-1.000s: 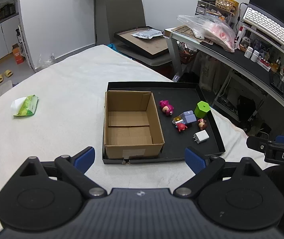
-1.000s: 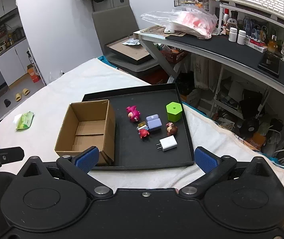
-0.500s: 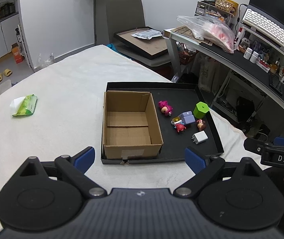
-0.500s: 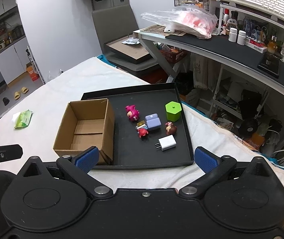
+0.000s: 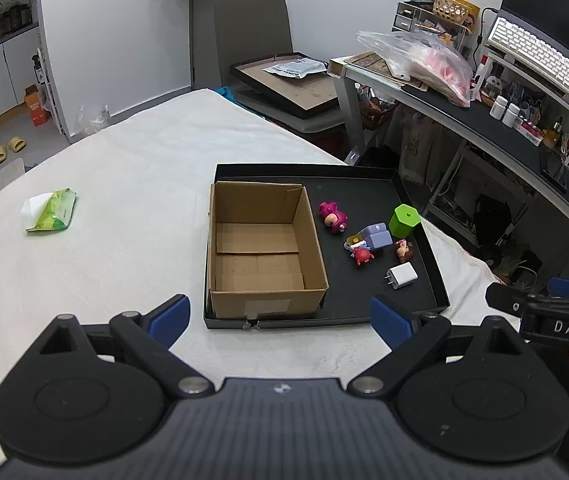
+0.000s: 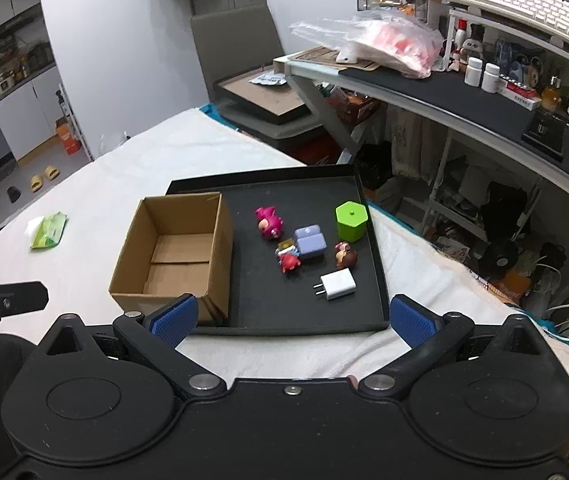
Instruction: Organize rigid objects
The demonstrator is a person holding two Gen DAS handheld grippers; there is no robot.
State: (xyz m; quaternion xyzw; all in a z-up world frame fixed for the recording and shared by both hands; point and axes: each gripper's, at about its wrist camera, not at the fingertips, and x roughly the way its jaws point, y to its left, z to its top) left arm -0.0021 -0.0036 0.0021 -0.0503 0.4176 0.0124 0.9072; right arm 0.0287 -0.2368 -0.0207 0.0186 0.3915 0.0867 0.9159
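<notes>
The small toys sit loose on the right half of a shallow black tray (image 6: 376,264), none of them touching my fingers. From my right-hand camera, a pink figure (image 6: 269,222) lies at about eleven o'clock of the cluster, a lilac block (image 6: 310,241) is in the middle, and a green hexagonal pot (image 6: 351,221) stands upright at about two o'clock, close to the tray's right wall. A little red figure (image 6: 289,261) lies just beside the lilac block at its seven o'clock, a brown figure (image 6: 345,255) at its four o'clock, and a white plug charger (image 6: 337,285) lies nearest me at six o'clock, prongs pointing left.

On the tray's left half stands an open cardboard box (image 5: 264,248) with nothing inside, its flaps folded flat on the bottom.

The tray rests on a table under a white cloth (image 5: 124,208). Well apart at nine o'clock lies a green pack of tissues (image 5: 50,216).

My left gripper (image 5: 280,316) hovers above the cloth short of the tray's near edge, its blue pads spread wide and holding nothing. My right gripper (image 6: 292,322) hangs over the near rim likewise, fingers wide apart and bare. Each camera catches the other tool's tip at its frame edge.
</notes>
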